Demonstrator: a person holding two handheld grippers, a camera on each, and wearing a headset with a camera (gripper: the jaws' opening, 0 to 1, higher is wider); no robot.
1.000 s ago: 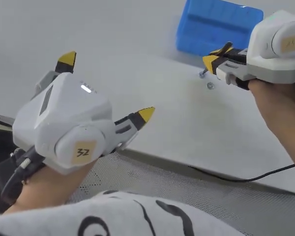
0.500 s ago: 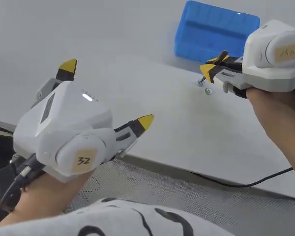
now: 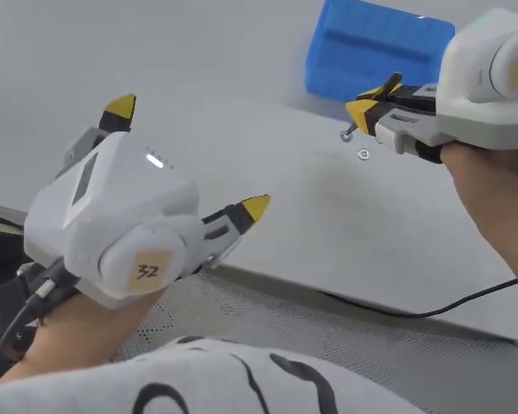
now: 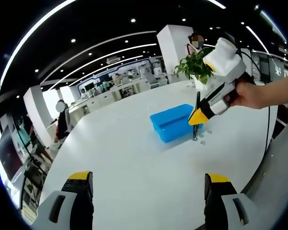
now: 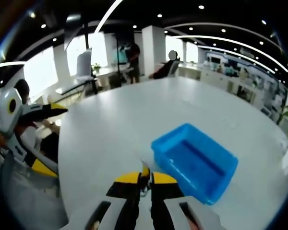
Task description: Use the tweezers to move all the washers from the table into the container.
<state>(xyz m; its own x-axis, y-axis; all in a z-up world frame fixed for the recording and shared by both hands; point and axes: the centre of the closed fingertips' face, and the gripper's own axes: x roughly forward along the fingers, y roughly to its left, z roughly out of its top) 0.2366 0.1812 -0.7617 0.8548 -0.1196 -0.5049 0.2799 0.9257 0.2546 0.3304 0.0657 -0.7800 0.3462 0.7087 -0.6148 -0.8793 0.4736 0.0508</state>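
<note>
- The left tongs (image 3: 187,155), spread wide and empty, hang over the near edge of the surface (image 3: 285,198), well apart from the work.
- The tweezers (image 3: 350,131) point down, tip just beside a washer (image 3: 363,154) lying on the surface.
- The right tongs (image 3: 369,105) are pressed together on the tweezers.
- Picking up seems the step; next comes a fine pinch, then a short carry to the blue container (image 3: 375,47) behind.

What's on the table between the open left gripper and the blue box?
Nothing. In the left gripper view, bare table runs from the left gripper to the blue container. A washer lies to one side, by the tweezers in the right gripper.
</note>
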